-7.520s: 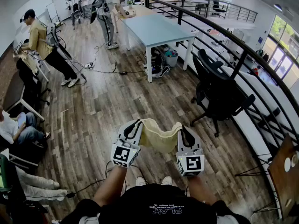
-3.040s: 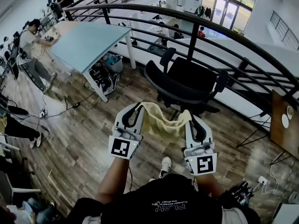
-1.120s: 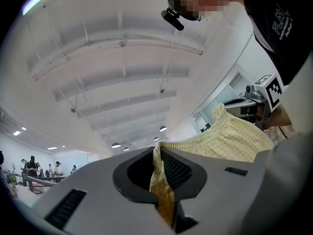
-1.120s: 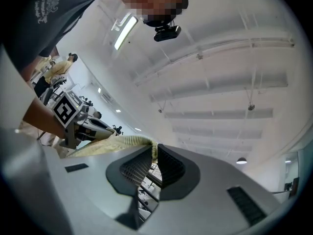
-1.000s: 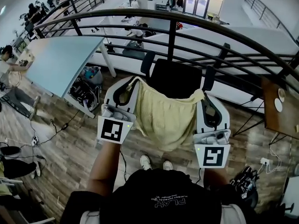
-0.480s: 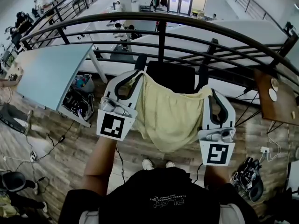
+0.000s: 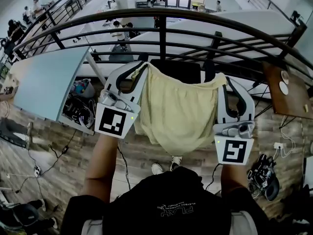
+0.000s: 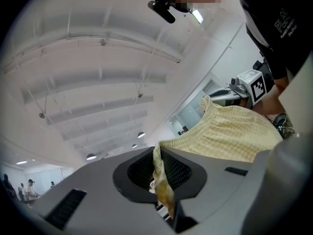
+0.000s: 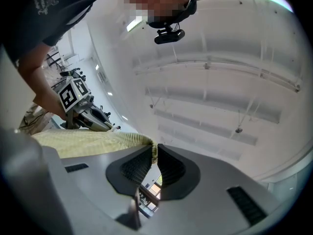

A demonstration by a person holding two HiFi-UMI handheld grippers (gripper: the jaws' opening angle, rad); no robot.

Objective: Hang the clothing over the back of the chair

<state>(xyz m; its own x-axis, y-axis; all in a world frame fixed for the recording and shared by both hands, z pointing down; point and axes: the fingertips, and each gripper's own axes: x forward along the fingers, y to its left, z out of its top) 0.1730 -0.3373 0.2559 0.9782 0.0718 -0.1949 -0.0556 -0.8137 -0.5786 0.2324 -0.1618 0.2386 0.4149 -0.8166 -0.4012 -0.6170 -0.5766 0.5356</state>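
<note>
Since a second ago: both my grippers have come up and forward with the cloth. The chair back, which stood plain above the top edge then, is now mostly covered by it.
Left gripper [image 7: 141, 68]: clenched on the left corner of the waistband, with a twisted fold of cloth pinched right in the jaws.
Right gripper [image 7: 223, 83]: clenched on the other corner, only a thin edge of cloth caught between the jaws.
Garment: the pale yellow garment [image 7: 178, 114] hangs in the air, stretched flat between my two grippers. Its gathered waistband is up and its hem is near my chest. It is not on the chair yet.
Chair: the black office chair [image 7: 178, 71] stands straight ahead, its backrest peeking just over the waistband.
Doing it well: I judge I should keep both grips shut and the top edge taut and level. I would carry the waistband past the crest of the backrest, then lower until the cloth's weight rests there before letting go.
Edges: the black railing [image 7: 161, 31] runs close behind the chair and limits my forward reach.
Open room: the blue table [image 7: 44, 77] on the left and the wooden table [image 7: 286, 89] on the right stand well apart from the chair, so sideways room is free.
</note>
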